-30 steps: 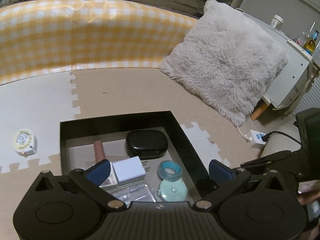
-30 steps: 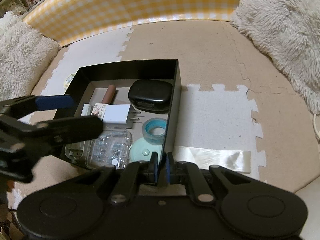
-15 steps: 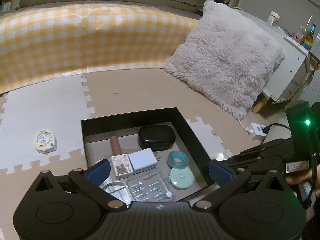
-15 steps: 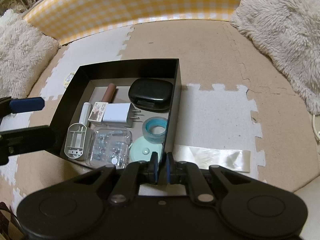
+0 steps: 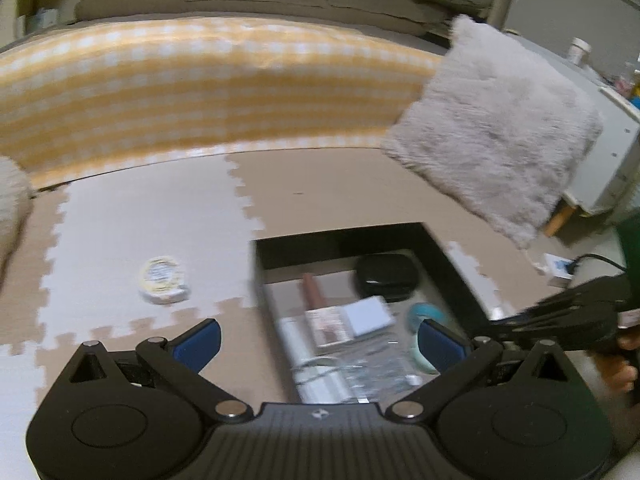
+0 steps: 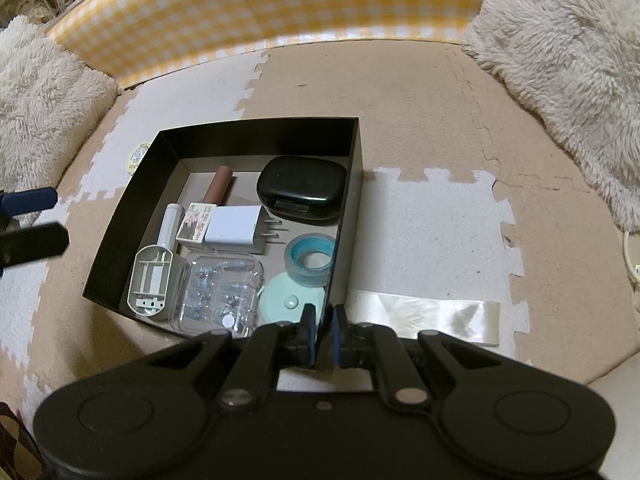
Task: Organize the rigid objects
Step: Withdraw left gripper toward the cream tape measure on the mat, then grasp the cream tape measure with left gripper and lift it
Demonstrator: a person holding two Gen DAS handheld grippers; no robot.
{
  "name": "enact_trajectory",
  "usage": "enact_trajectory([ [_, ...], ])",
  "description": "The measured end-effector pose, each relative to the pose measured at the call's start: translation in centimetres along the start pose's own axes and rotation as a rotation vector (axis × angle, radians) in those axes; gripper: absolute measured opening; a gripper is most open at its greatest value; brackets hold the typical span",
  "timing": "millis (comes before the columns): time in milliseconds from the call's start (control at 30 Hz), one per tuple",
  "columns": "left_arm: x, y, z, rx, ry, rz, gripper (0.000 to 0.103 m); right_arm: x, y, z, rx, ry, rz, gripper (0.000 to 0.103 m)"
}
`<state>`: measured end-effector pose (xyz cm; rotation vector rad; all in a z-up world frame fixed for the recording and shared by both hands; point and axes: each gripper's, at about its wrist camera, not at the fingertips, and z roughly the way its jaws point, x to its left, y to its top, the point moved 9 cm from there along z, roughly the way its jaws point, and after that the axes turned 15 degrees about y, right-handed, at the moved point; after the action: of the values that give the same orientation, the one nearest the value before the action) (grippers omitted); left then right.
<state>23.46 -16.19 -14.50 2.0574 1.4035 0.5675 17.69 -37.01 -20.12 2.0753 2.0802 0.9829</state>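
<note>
both jaws pinch box wall [image 6: 341,240].

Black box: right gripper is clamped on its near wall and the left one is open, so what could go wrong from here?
1. The right gripper pinches only the thin near wall of the box; a pull could tip it and slide the tape roll and charger.
2. The round tin lies outside the box, apart from the open left gripper; that view is blurred, so a hurried reach could miss.
</note>
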Motion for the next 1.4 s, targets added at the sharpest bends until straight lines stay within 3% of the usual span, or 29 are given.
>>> enact_trajectory([
  [267, 5.8, -0.8, 3.6, -0.015, 0.122, -0.040, 0.103, 0.1, 0.2, 0.0, 0.003, -0.003, -0.005, 0.009],
  [533, 9.7, -3.1, 8.3, -0.005, 0.180, -0.057, 0.103, 0.2, 0.2, 0.1, 0.007, -0.005, -0.016, 0.009],
  [700, 10.4, -2.5, 10.1, -0.078, 0.232, -0.021, 0.085, 0.2, 0.2, 0.1, 0.009, -0.007, -0.020, 0.009],
  [867, 10.1, -1.9, 12.4, -0.090, 0.184, -0.033, 0.071, 0.2, 0.3, 0.3, 0.014, -0.013, -0.027, 0.009],
  [1067, 9.2, -0.8, 14.1, -0.124, 0.175, -0.021, 0.068, 0.3, 0.3, 0.4, 0.024, -0.026, -0.041, 0.009],
  [1200, 9.5, -0.2, 14.6, -0.145, 0.191, -0.020, 0.059, 0.3, 0.3, 0.7, 0.032, -0.032, -0.048, 0.010],
  [1400, 9.9, 0.4, 15.1, -0.157, 0.196, -0.030, 0.053, 0.3, 0.3, 0.8, 0.039, -0.040, -0.056, 0.010],
])
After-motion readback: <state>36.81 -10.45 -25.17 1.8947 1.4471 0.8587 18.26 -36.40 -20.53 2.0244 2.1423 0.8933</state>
